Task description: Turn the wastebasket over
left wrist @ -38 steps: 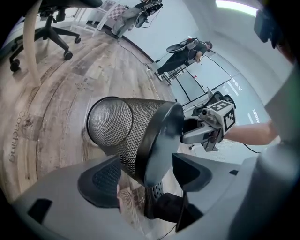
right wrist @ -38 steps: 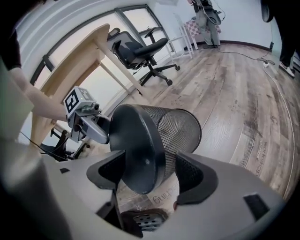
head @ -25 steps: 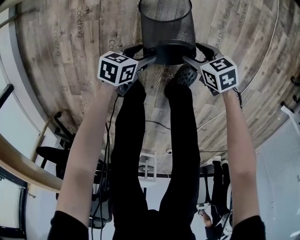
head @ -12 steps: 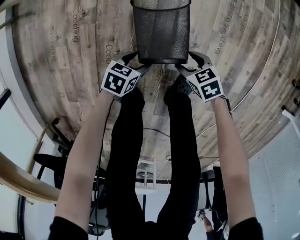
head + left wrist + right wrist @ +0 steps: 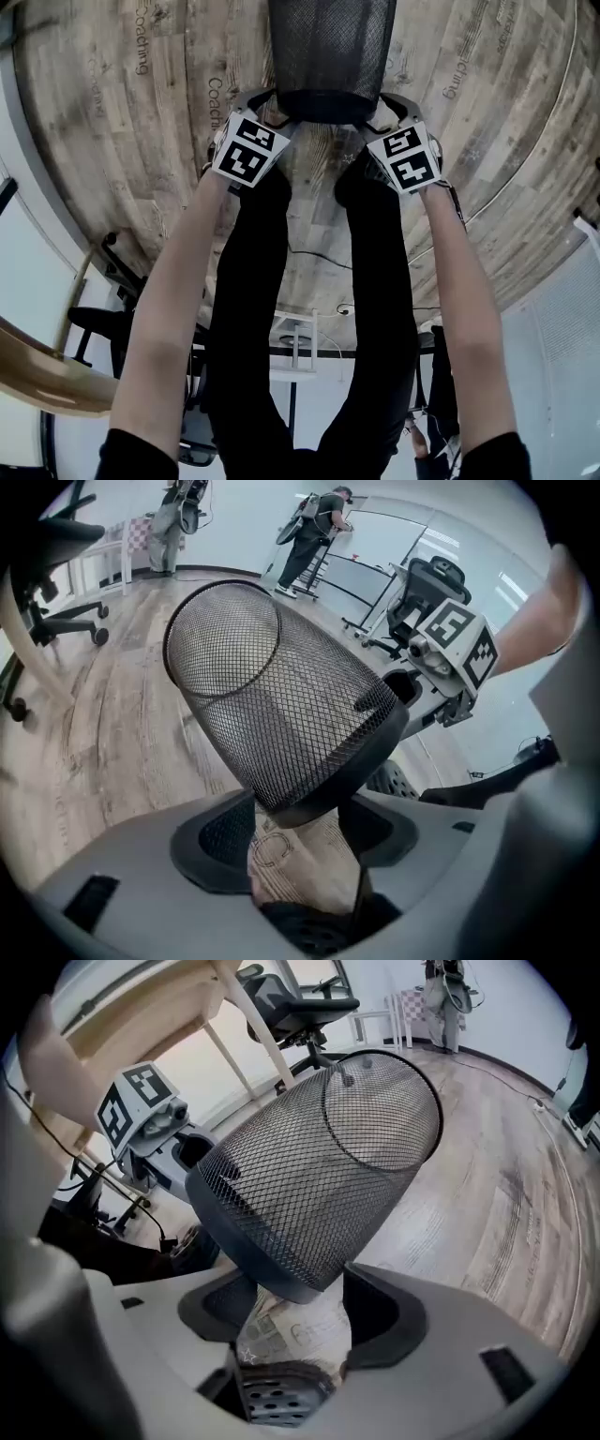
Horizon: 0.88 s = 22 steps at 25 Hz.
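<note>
The wastebasket (image 5: 328, 47) is black wire mesh with a solid dark band at one end. It hangs tilted just above the wooden floor, ahead of the person's feet, band end toward the person. My left gripper (image 5: 274, 108) clasps the band's left side and my right gripper (image 5: 380, 111) its right side. In the left gripper view the band's edge (image 5: 319, 799) sits between the pads of the left gripper (image 5: 295, 827), one pad showing through the mesh. The right gripper view shows the right gripper (image 5: 298, 1302) on the basket (image 5: 309, 1176) the same way. The basket's far end is cut off in the head view.
A perforated dark shoe (image 5: 277, 1396) stands right under the basket. A thin cable (image 5: 525, 169) curves over the printed floor at the right. Office chairs (image 5: 427, 592) and a pale wooden table (image 5: 187, 997) stand around. Other people (image 5: 319, 527) are at the room's far end.
Both grippers have sunk toward the floor with the basket between them. The marker cubes have rolled, and the basket's far end has slid past the top edge of the head view.
</note>
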{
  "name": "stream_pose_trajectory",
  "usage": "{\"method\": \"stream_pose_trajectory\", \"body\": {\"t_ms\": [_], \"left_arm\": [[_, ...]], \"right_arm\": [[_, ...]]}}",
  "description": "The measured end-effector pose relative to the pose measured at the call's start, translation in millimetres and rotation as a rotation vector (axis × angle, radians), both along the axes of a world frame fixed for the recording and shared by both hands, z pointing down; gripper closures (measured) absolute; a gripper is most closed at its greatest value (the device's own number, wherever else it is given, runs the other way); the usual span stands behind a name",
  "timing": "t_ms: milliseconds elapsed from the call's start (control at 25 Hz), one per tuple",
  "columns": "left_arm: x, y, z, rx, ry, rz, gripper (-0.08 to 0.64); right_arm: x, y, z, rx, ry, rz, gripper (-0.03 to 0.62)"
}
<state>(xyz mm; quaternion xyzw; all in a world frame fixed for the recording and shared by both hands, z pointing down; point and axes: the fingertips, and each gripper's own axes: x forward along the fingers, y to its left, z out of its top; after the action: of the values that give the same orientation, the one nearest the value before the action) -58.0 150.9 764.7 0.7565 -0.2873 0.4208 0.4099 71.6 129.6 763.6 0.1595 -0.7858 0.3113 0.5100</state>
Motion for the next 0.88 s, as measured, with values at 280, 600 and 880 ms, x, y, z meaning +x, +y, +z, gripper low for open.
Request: {"method": "stream_pose_trajectory", "body": {"t_ms": [280, 600, 880], "left_arm": [[0, -1, 10, -0.02, 0.001, -0.032, 0.272], [-4, -4, 20, -0.023, -0.001, -0.021, 0.272], [-5, 2, 29, -0.011, 0.002, 0.039, 0.272]], "right_arm": [[1, -2, 15, -0.001, 0.021, -0.047, 0.288], [-3, -4, 26, 0.007, 0.051, -0.072, 0.288], [-3, 5, 35, -0.011, 0.045, -0.056, 0.288]]}}
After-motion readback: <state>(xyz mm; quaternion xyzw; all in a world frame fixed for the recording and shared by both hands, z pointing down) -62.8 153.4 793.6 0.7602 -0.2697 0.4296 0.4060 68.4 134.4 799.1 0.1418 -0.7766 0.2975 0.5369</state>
